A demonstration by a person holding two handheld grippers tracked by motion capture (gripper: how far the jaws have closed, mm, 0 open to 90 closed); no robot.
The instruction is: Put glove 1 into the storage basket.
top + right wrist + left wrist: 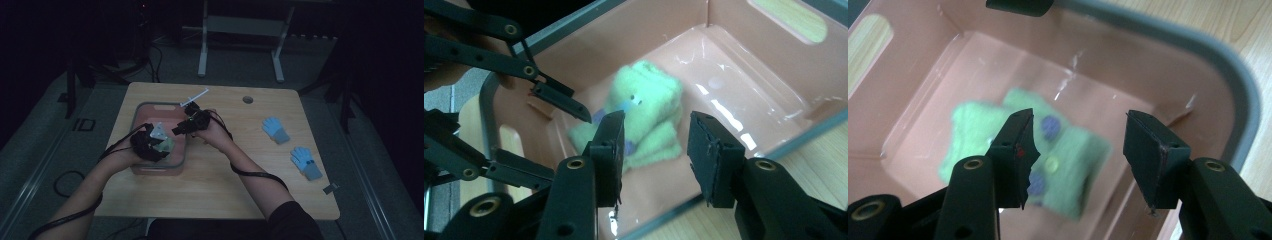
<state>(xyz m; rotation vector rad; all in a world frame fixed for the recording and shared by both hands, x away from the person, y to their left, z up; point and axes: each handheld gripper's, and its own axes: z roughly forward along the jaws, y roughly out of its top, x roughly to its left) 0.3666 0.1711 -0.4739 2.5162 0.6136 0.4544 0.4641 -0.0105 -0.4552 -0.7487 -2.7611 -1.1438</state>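
No readable text, labels, brands or numbers anywhere. Nothing printed on the pink bin (1198, 75), the green gloves (644, 120) inside it, or the blue gloves (276, 130) near the right edge of the table (220, 195). Small dots on the green gloves too blurred to make out as marks or letters.

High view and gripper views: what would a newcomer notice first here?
Both hand-held grippers, left and right, hang open over a pink bin on the wooden table. Green gloves lie on the bin's floor. Two blue gloves lie apart at the table's right.
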